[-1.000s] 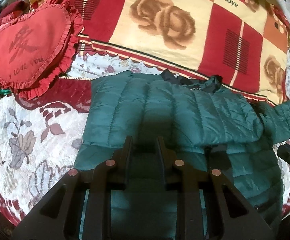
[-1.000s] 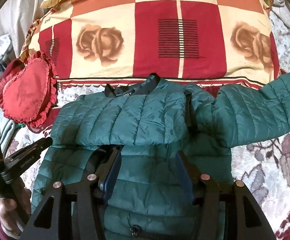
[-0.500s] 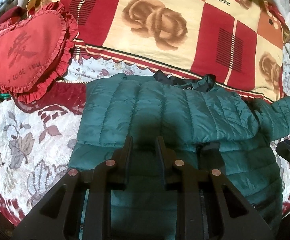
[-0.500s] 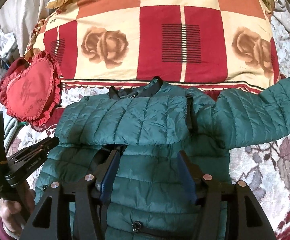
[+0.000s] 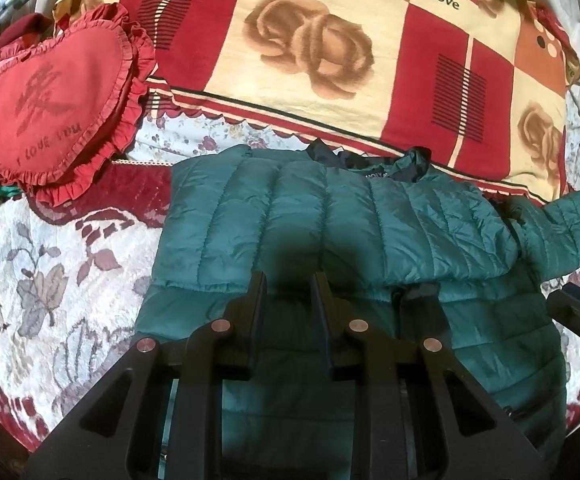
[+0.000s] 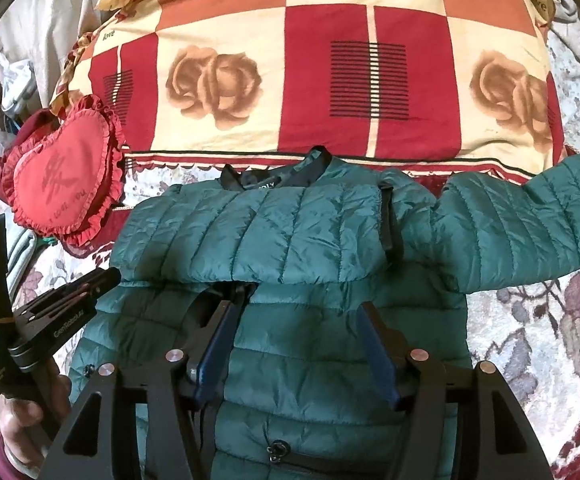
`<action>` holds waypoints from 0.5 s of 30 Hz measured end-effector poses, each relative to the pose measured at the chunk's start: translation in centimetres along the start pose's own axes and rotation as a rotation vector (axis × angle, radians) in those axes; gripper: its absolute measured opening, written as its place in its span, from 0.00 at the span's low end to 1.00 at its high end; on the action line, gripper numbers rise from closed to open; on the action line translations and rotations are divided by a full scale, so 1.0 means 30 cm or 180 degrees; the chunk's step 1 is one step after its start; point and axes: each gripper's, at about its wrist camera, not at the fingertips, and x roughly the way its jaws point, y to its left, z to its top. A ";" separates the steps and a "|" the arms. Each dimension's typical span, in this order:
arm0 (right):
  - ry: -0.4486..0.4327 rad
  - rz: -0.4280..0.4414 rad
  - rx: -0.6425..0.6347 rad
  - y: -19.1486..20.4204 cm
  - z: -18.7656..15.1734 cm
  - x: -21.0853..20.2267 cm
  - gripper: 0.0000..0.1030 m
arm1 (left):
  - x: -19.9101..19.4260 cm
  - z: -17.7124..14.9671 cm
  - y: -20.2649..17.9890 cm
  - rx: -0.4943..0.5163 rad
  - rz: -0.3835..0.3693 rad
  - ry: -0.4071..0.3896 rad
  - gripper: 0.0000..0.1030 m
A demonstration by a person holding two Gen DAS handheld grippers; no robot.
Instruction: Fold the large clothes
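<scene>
- Right on the bed lay a green puffy jacket (image 6: 314, 240), soft and shiny, with stitched lines that made fat little rows.
- It rested on a fuzzy bedspread (image 5: 50, 280) with grey leaves and dark red patches.
- Its dark collar (image 6: 278, 174) pointed at the big checked blanket (image 6: 330, 80), and its bottom end pointed back to the grippers, so the long way ran from the blanket to them.
- One sleeve was folded across the jacket's chest, with its cuff near the right gripper's left finger.
- Another sleeve (image 6: 530, 224) stuck straight out sideways from the jacket, onto the bedspread.
- A red heart pillow (image 5: 54, 100) with a frilly edge sat off to the jacket's other side, up by the blanket.
- Above the jacket's lower half, the left gripper (image 5: 288, 280) had black fingers with only a small gap, and nothing sat between them.
- Over the jacket's middle, the right gripper (image 6: 298, 312) had blue pads, its jaws were opening, and it gripped nothing.
- A hand (image 6: 22, 412) held the left gripper's handle beside the jacket.
</scene>
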 end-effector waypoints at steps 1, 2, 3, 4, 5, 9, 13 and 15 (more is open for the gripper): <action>0.0000 -0.0004 0.0000 -0.001 0.000 0.001 0.58 | 0.000 -0.002 0.000 0.0003 0.0006 -0.0002 0.22; 0.0001 -0.0008 -0.0001 -0.002 -0.001 0.001 0.58 | 0.000 -0.003 -0.001 0.0005 0.0008 -0.0004 0.22; 0.0005 -0.0012 -0.0005 -0.003 -0.001 0.003 0.58 | 0.001 -0.004 -0.002 0.0000 0.0004 -0.0002 0.22; 0.0012 -0.0012 -0.0006 -0.003 -0.001 0.006 0.59 | 0.002 -0.004 -0.002 -0.0009 -0.0008 0.0003 0.22; 0.0017 -0.0011 -0.0003 -0.004 -0.002 0.007 0.59 | 0.002 -0.005 -0.002 -0.0015 -0.0015 0.0007 0.22; 0.0030 0.0001 -0.0019 0.001 -0.006 0.009 0.59 | 0.003 -0.008 -0.011 0.0003 -0.0010 0.0012 0.22; 0.0031 0.0018 -0.0040 0.008 -0.008 0.011 0.59 | 0.002 -0.008 -0.015 0.0006 -0.0012 0.0013 0.22; 0.0033 0.0023 -0.0040 0.010 -0.008 0.012 0.59 | 0.002 -0.008 -0.015 -0.0002 -0.0008 0.0014 0.22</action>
